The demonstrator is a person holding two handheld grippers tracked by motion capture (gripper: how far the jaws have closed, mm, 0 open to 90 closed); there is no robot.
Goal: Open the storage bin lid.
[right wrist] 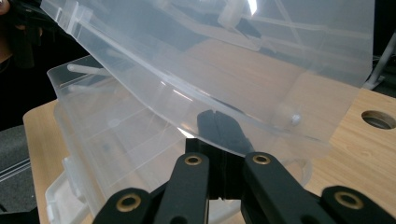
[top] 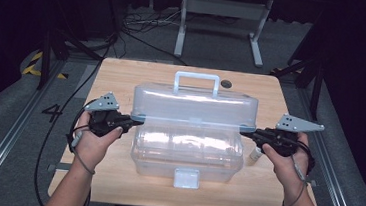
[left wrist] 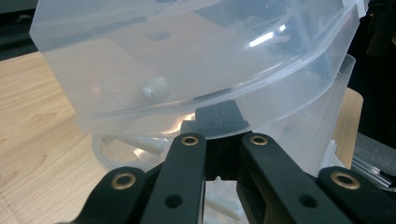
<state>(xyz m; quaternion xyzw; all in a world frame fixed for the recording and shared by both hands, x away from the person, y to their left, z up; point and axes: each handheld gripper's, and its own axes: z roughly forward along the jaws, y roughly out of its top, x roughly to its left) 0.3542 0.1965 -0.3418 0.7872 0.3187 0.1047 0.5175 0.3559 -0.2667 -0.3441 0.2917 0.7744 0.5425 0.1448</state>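
The clear plastic hinged lid [top: 196, 105] is held raised above the transparent storage box [top: 186, 153] on the wooden counter [top: 123, 77]; left tongs [top: 138, 121] and right tongs [top: 246, 133] are clamped on its end edges.

The wooden surface [top: 123, 77] is light brown and has a round hole [top: 226, 83] near the far edge. A big clear box [top: 186, 156] sits on it. A small white tube [top: 255, 155] lies just beside the box.

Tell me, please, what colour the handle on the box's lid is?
The handle is white, slightly translucent, standing on the clear lid; the high view shows it best.
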